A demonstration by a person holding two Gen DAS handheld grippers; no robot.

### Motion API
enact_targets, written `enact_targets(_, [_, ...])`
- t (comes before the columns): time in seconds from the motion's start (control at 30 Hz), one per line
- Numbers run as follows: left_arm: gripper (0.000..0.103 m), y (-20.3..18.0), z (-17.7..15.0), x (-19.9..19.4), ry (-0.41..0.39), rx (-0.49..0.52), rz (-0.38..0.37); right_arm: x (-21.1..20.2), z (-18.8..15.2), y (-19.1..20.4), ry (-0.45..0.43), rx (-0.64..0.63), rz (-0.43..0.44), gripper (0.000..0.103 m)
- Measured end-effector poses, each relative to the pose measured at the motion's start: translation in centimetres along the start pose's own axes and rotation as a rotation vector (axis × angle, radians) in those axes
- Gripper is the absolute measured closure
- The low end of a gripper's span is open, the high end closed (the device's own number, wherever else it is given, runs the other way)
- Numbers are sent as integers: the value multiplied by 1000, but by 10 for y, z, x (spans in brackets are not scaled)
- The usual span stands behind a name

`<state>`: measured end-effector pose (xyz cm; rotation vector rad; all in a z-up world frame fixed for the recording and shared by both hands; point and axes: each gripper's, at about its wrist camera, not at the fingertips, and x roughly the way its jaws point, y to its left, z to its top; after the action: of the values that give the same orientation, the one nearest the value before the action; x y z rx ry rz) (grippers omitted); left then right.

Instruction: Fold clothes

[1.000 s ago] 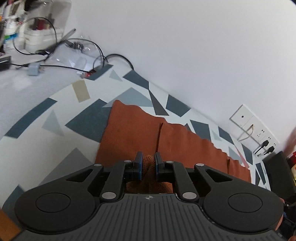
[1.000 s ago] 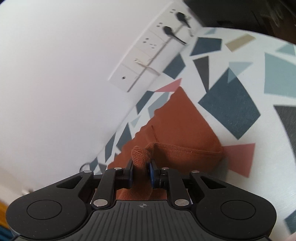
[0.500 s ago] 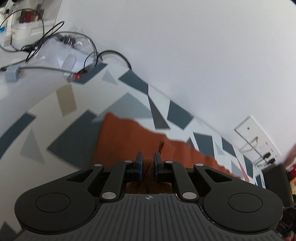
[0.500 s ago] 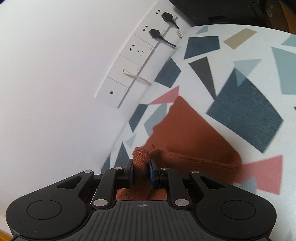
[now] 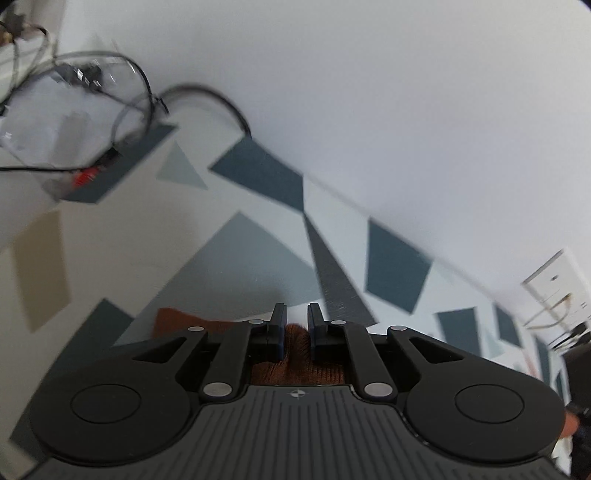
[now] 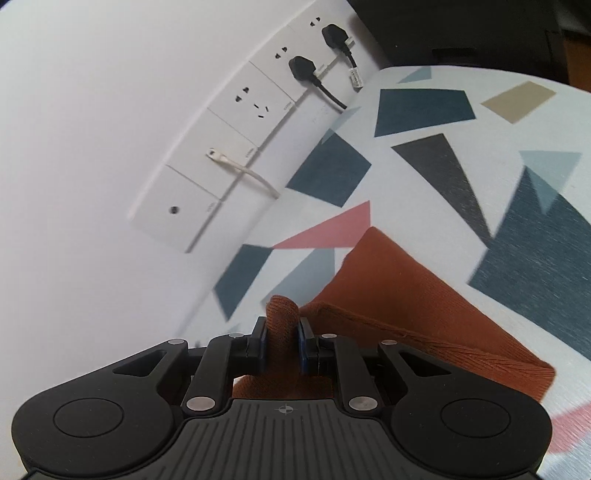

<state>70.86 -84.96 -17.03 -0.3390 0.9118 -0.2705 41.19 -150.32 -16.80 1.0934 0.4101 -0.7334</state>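
Note:
A rust-orange knitted garment (image 6: 388, 288) lies on the table with the geometric-patterned cloth (image 6: 424, 110), close to the white wall. My right gripper (image 6: 282, 325) pinches a bunched fold of it that sticks up between the pads; its jaws are opening. In the left wrist view only a corner of the garment (image 5: 173, 317) and a bunch between the fingers show. My left gripper (image 5: 296, 314) holds that bunch low between its pads, and its jaws are opening too. The gripper bodies hide the rest of the garment.
Tangled dark cables (image 5: 122, 85) and a red connector (image 5: 86, 177) lie at the table's far left. A row of wall sockets (image 6: 258, 103) with two black plugs (image 6: 303, 66) sits just above the table. A dark object (image 6: 461, 29) stands at the far right.
Both grippers have carried the garment's edge forward toward the wall. Far less orange cloth shows ahead of the left gripper, and the sockets loom larger in the right view.

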Motion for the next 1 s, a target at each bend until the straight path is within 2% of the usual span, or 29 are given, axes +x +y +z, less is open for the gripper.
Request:
enact_targets(0.03, [79, 2, 1, 7, 15, 3, 11, 5, -1, 2, -29, -6, -20, 77])
enact_targets(0.07, [78, 5, 4, 10, 23, -3, 7, 8, -2, 5, -64, -13, -39, 66])
enact_targets(0.13, [64, 10, 12, 7, 10, -12, -33, 5, -4, 11, -110, -39, -56, 58])
enact_targets(0.17, [62, 11, 17, 2, -5, 0, -56, 2, -5, 14, -118, -56, -58, 53])
enact_targets(0.2, [58, 13, 22, -5, -17, 16, -86, -2, -6, 17, -113, -80, -56, 44])
enact_targets(0.3, [31, 14, 30, -27, -38, 64, -145, -16, -17, 30, -88, -193, -77, 35])
enact_targets(0.37, [30, 11, 27, -41, -28, 117, -154, -22, -28, 39, -61, -295, -96, 24])
enact_targets(0.57, [29, -29, -26, -54, 92, 373, -210, -17, -83, 81, 24, -740, -127, 14])
enact_targets(0.63, [25, -41, -42, -47, 116, 409, -189, -8, -97, 90, 40, -813, -136, 14])
enact_targets(0.7, [17, -48, -53, -39, 122, 413, -158, 7, -103, 98, 69, -849, -152, 12])
enact_targets(0.83, [15, -53, -52, -16, 119, 386, -102, 39, -109, 106, 105, -902, -199, 12])
enact_targets(0.97, [10, -70, -42, 4, 127, 459, -59, 75, -98, 99, 110, -866, -253, 12])
enact_targets(1.0, [9, -74, -41, 8, 128, 478, -47, 83, -93, 95, 116, -833, -264, 10])
